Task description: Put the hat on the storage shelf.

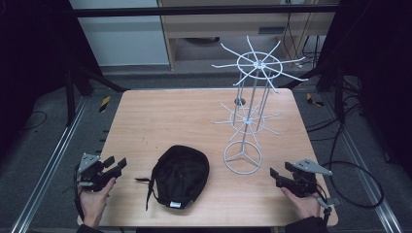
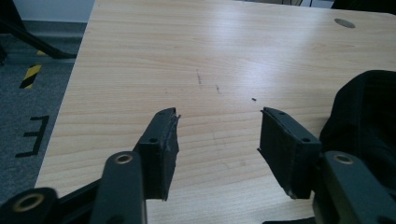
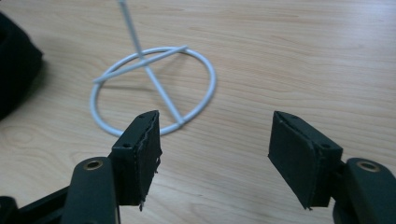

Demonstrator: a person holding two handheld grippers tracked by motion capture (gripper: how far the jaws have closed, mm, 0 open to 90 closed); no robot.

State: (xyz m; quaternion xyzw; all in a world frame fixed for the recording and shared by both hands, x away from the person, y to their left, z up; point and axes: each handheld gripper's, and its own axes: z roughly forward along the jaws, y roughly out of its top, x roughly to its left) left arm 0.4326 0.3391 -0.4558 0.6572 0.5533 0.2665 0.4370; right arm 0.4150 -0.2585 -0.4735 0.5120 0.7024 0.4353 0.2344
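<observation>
Open tool [image 3: 214,158] near rack base [image 3: 154,88]

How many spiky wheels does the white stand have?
2. The top spoke ring sits at the head of the white wire stand; the smaller lower spoke ring sits halfway down, above the round base on the table.

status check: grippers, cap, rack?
Left hand-held gripper and right hand-held gripper open, empty. Black cap flat on table, untouched. White wire rack upright beside it, nothing between.
</observation>
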